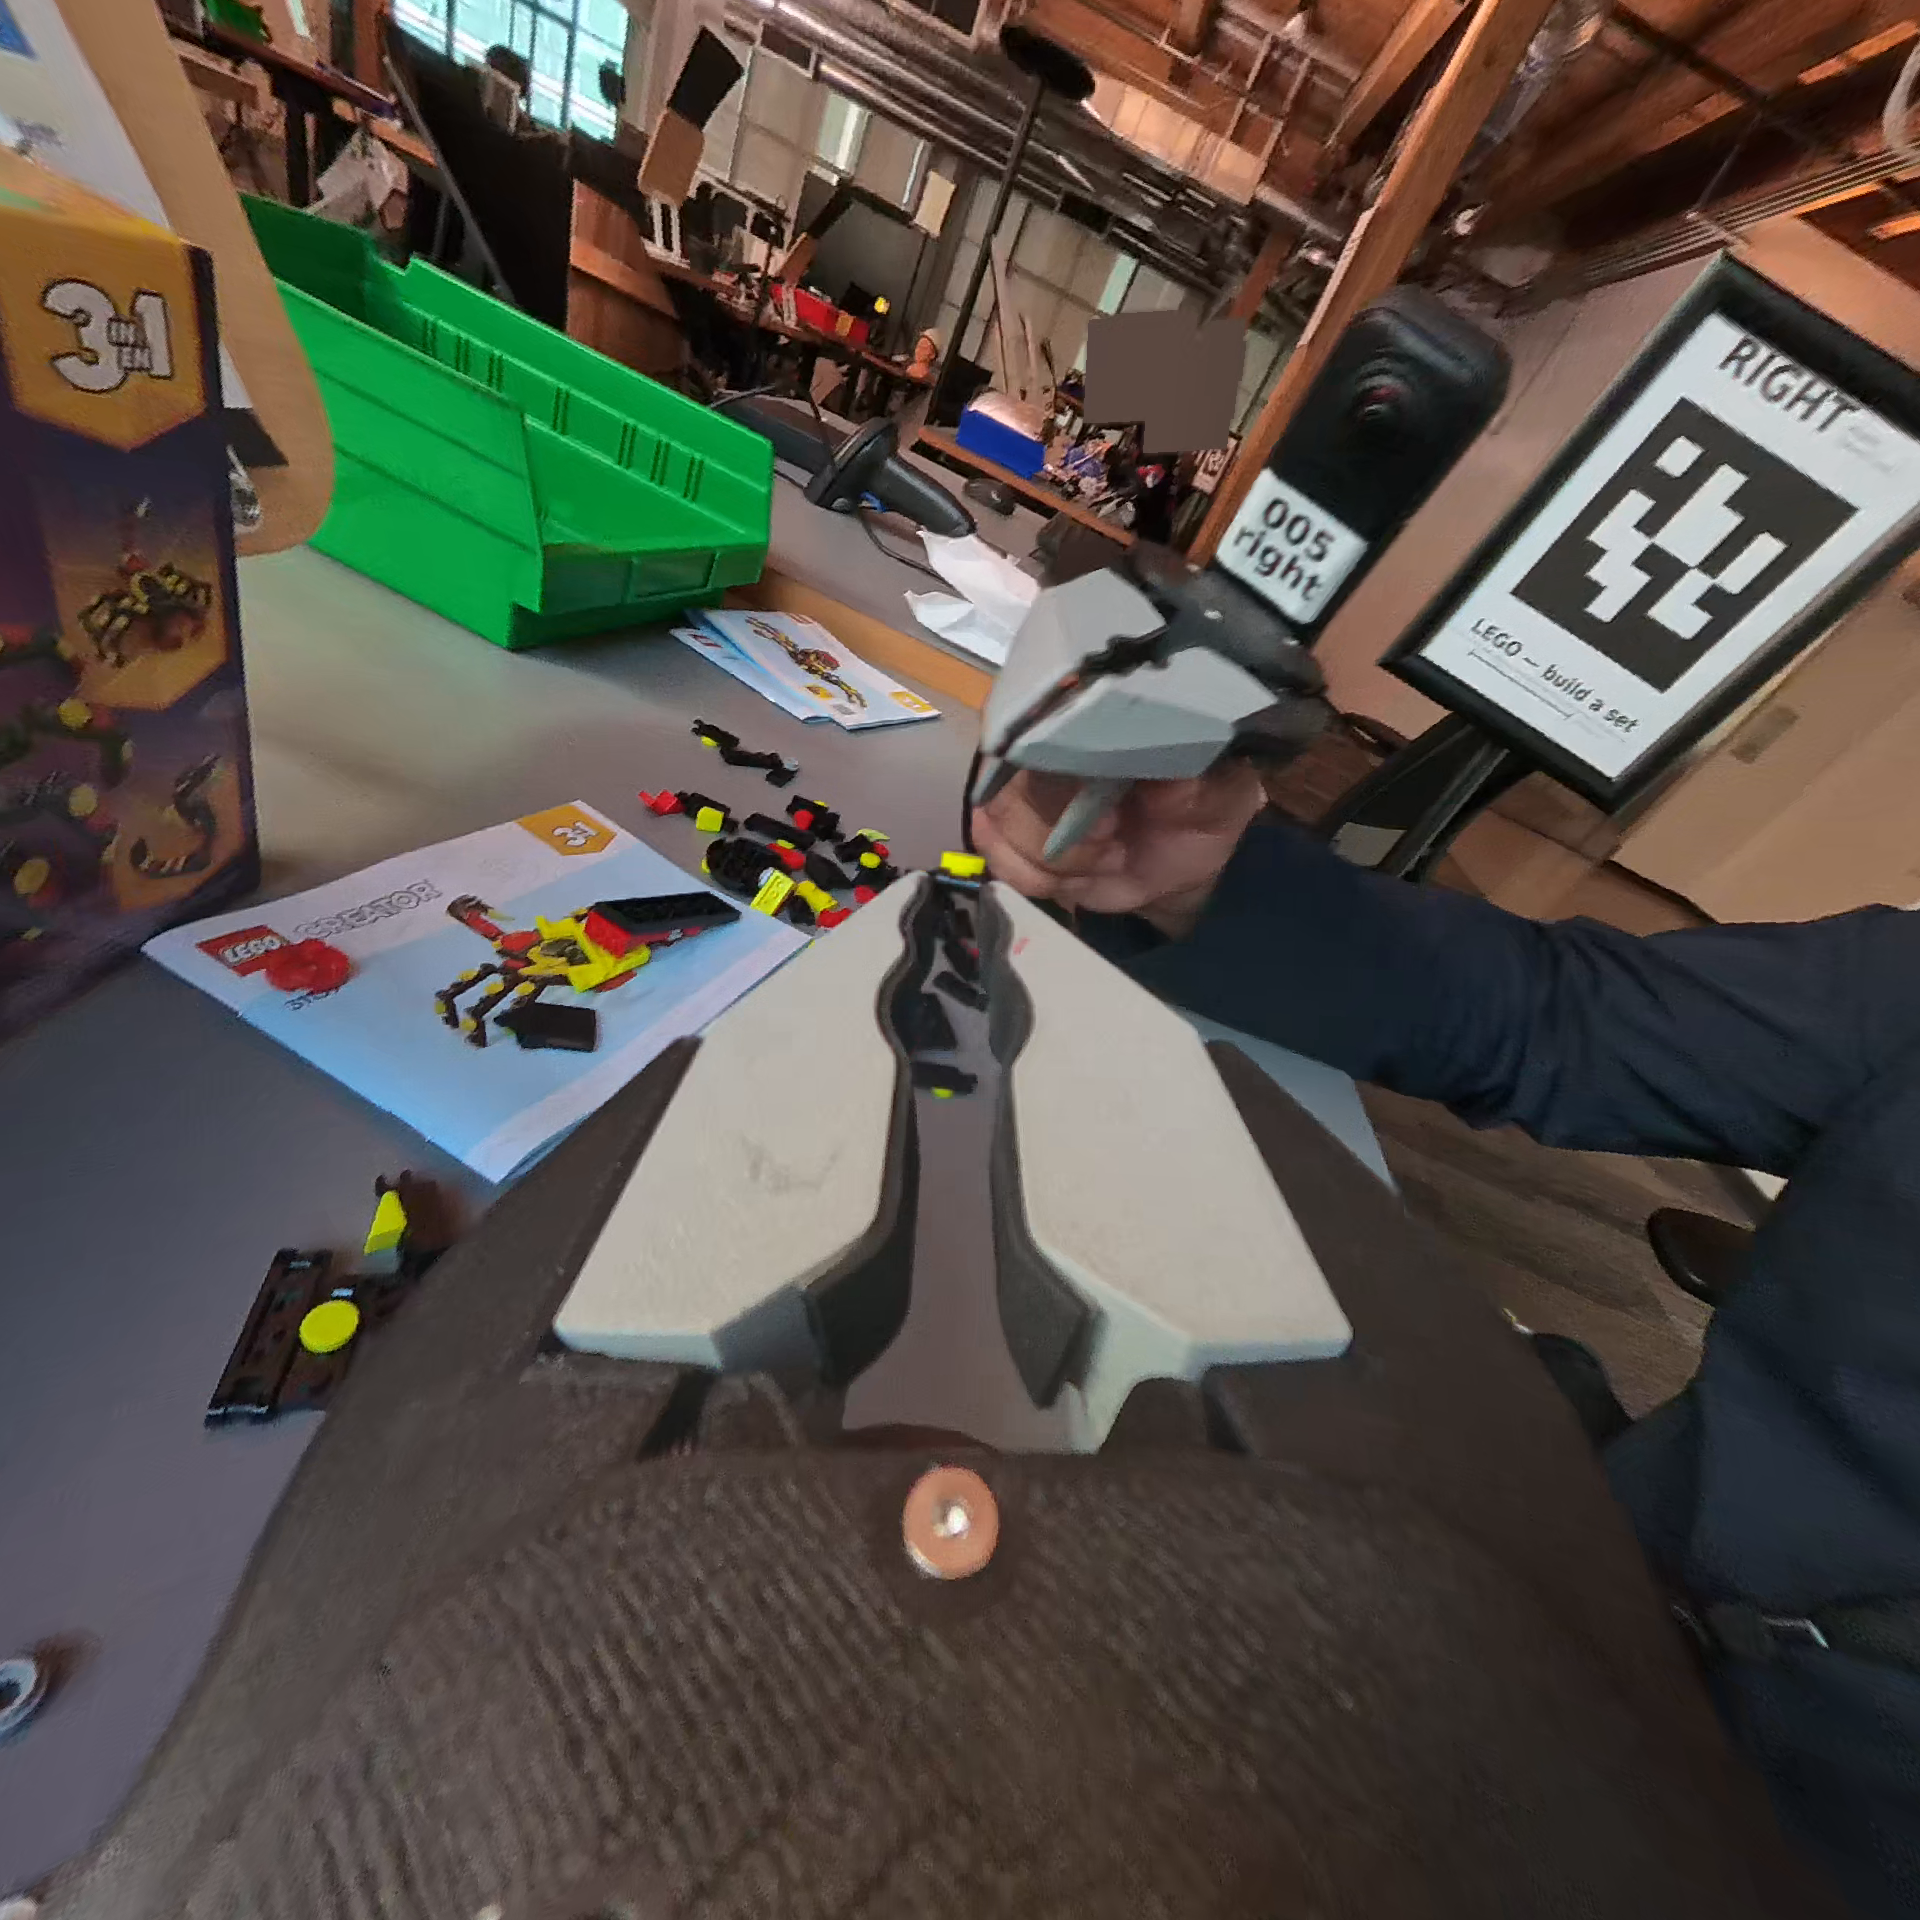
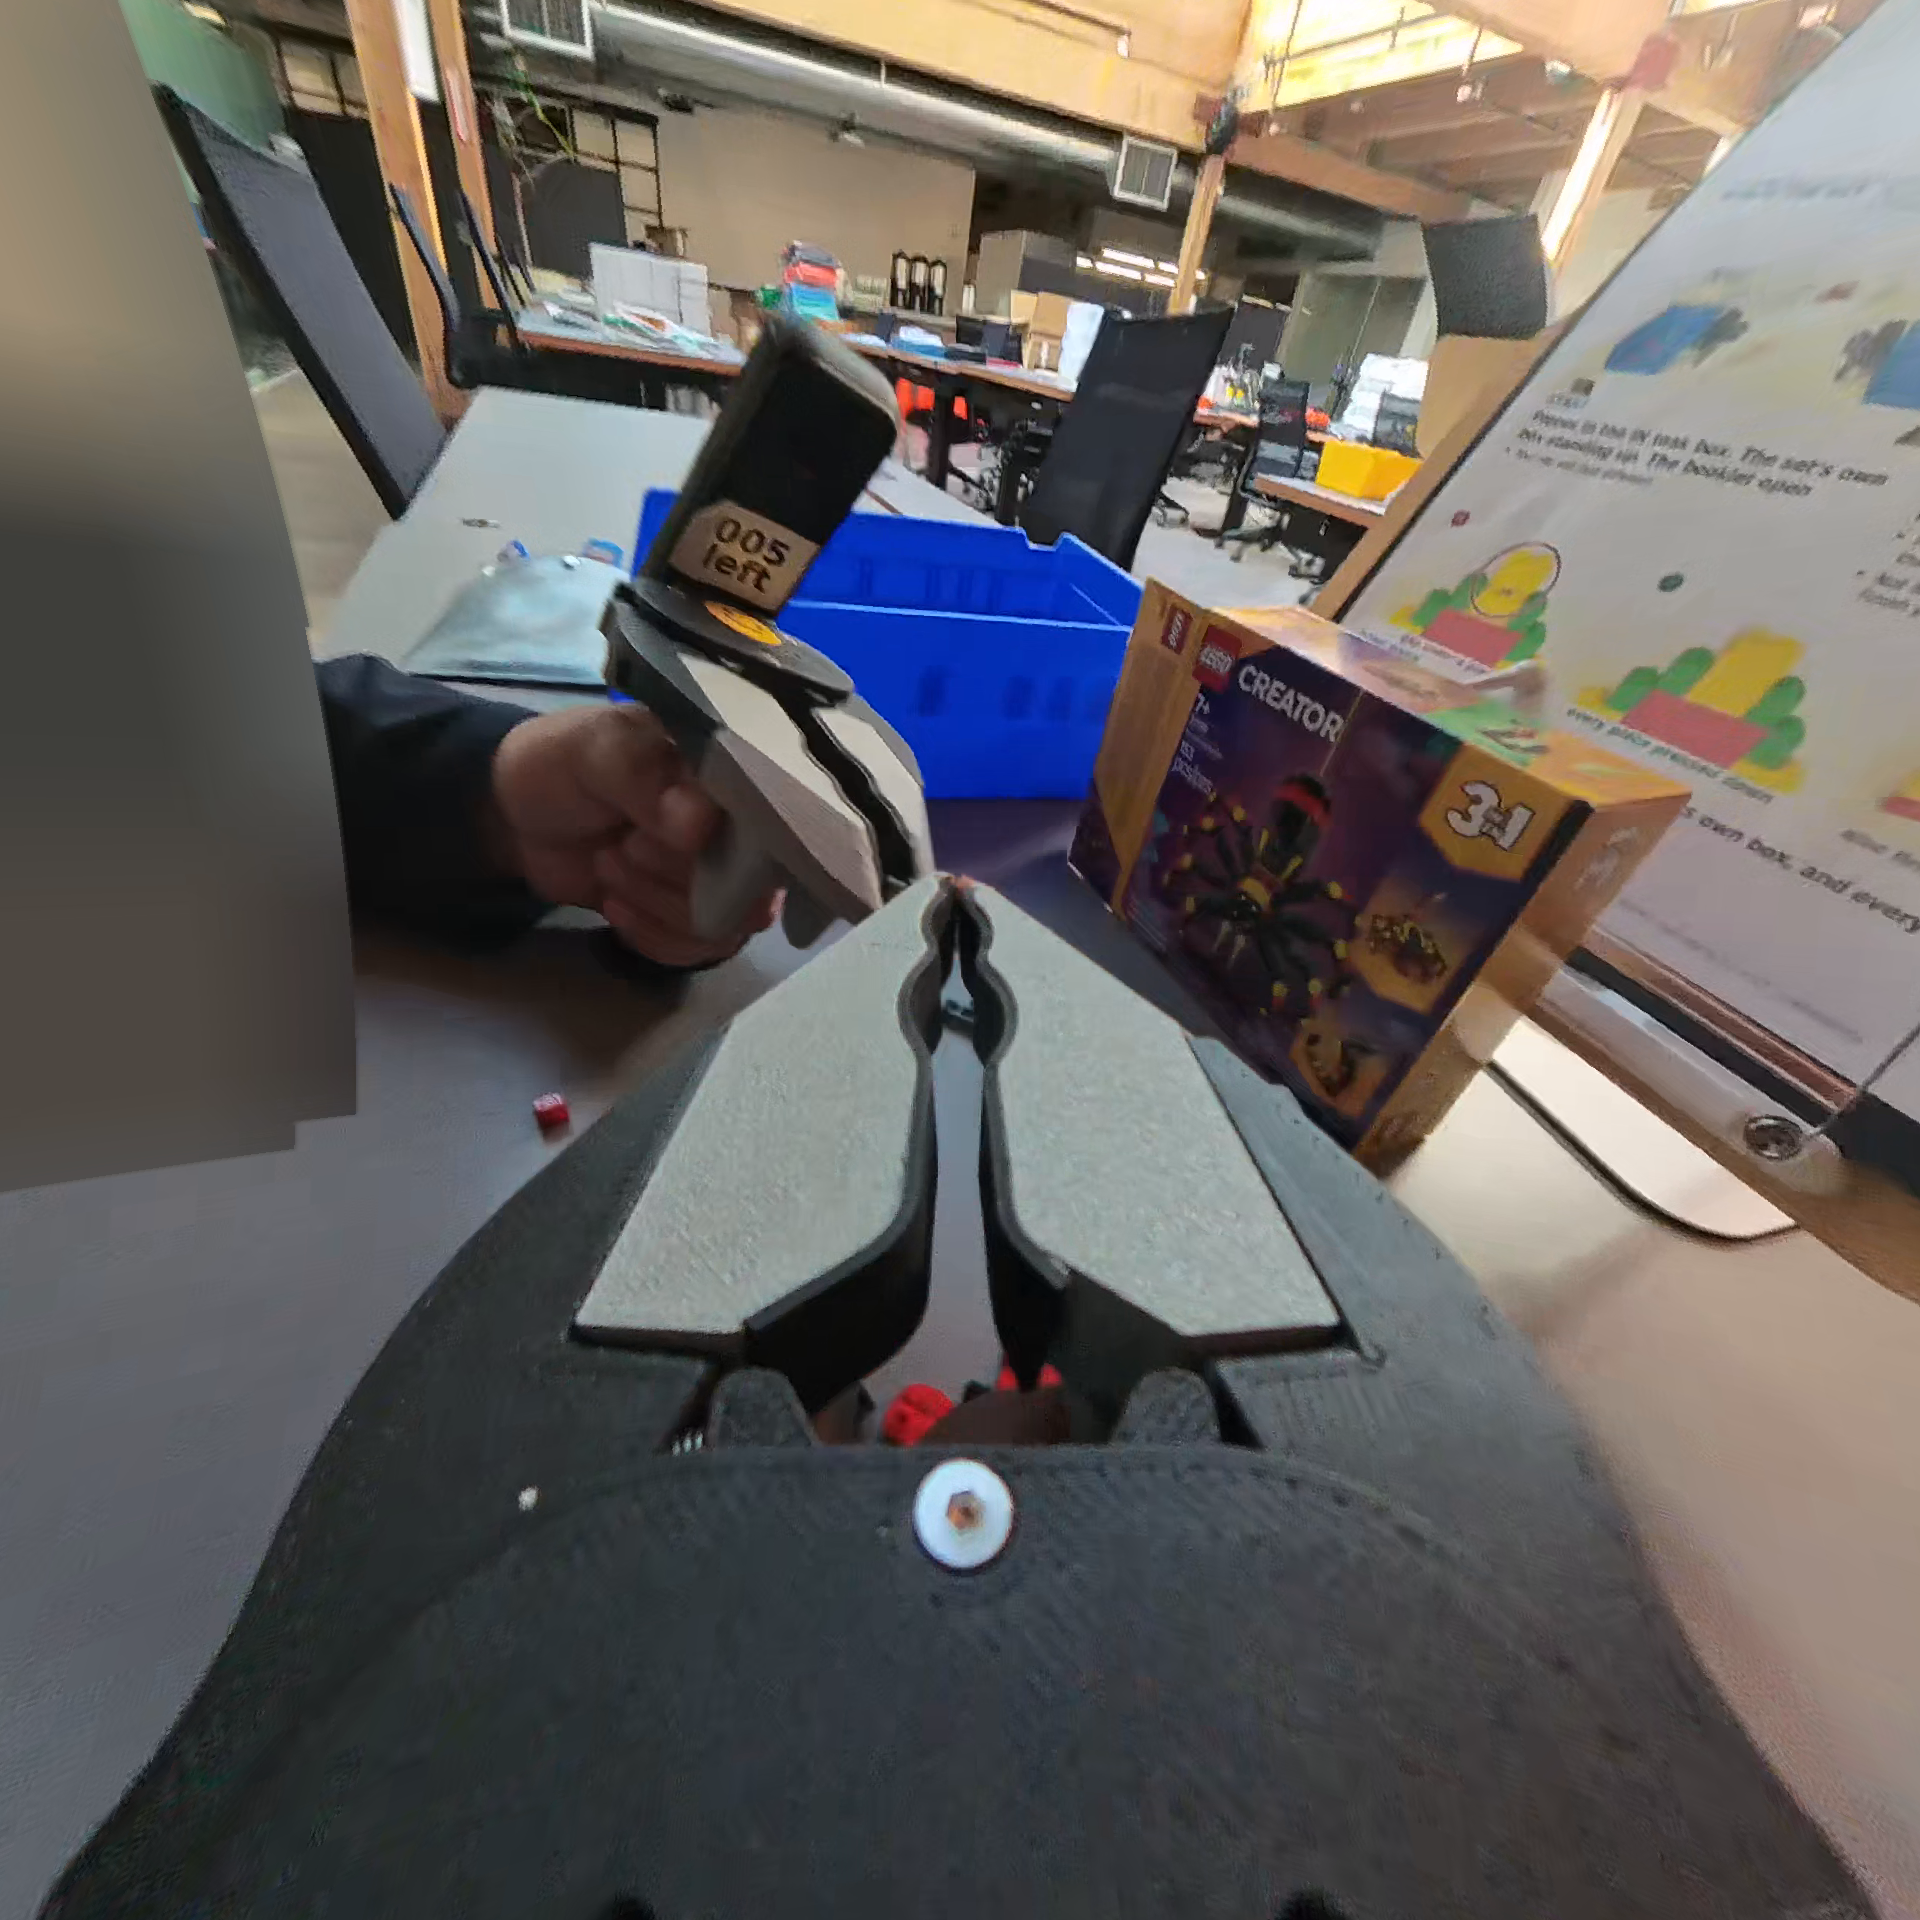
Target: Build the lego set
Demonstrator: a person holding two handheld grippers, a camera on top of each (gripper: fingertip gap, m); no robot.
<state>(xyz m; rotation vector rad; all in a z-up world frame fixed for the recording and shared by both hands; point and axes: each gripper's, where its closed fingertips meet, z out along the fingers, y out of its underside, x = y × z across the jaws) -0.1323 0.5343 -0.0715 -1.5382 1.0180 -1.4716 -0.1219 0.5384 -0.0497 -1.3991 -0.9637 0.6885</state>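
From my left camera I see a bright green bin on the grey table, a pale blue booklet with a red, yellow and black model printed on it, and loose bricks in black, red and yellow. My left hand-held gripper has light grey fingers on a dark brown body. From my right camera, the bin is blue, and the box is purple with orange-yellow edges.

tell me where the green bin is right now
In the left wrist view the green bin sits on the grey table at upper left, behind the open instruction booklet and right of the lego box.
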